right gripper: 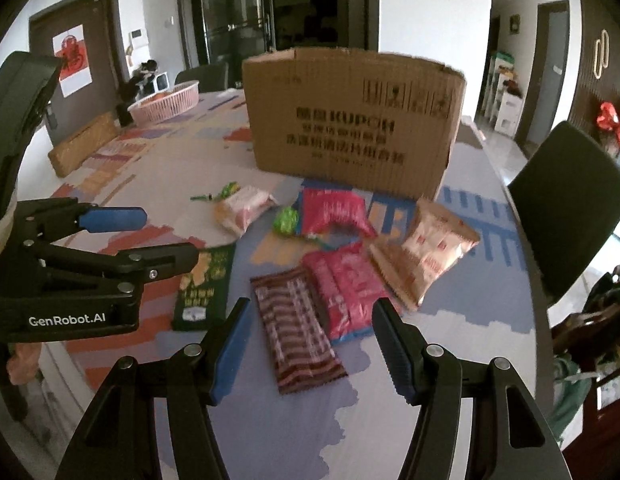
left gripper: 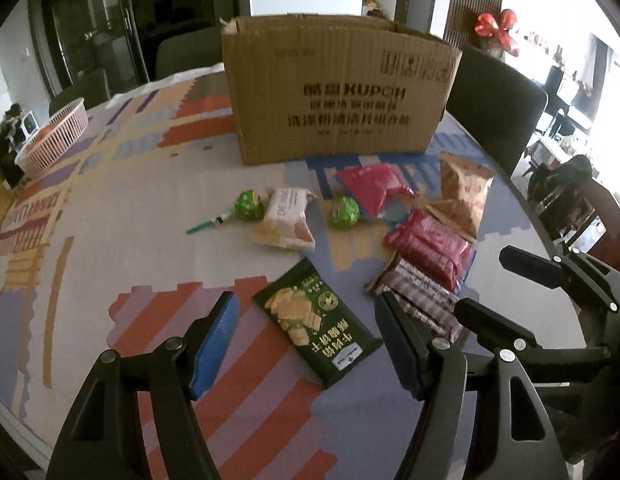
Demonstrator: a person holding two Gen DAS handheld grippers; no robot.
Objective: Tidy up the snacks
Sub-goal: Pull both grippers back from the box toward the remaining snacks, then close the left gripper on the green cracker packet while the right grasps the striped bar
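Note:
An open cardboard box (left gripper: pixel 334 92) stands at the back of the table; it also shows in the right wrist view (right gripper: pixel 354 120). Snacks lie in front of it: a green cracker packet (left gripper: pixel 316 320) (right gripper: pixel 203 284), a brown striped packet (right gripper: pixel 295 336) (left gripper: pixel 414 292), a red packet (left gripper: pixel 430 248) (right gripper: pixel 344 288), a pink pouch (left gripper: pixel 374 188) (right gripper: pixel 332 210), tan bags (left gripper: pixel 464 190) (right gripper: pixel 426 250), a white-orange packet (left gripper: pixel 285 218) (right gripper: pixel 243 208) and two green lollipops (left gripper: pixel 249 206) (left gripper: pixel 345 211). My left gripper (left gripper: pixel 307 336) is open above the green packet. My right gripper (right gripper: pixel 312 344) is open above the brown striped packet.
A pink basket (left gripper: pixel 55 136) (right gripper: pixel 167 102) sits at the far left of the table. A dark chair (right gripper: pixel 570 208) (left gripper: pixel 498 100) stands at the right edge. The table has a patterned cloth (left gripper: pixel 109 220) and a rounded front edge.

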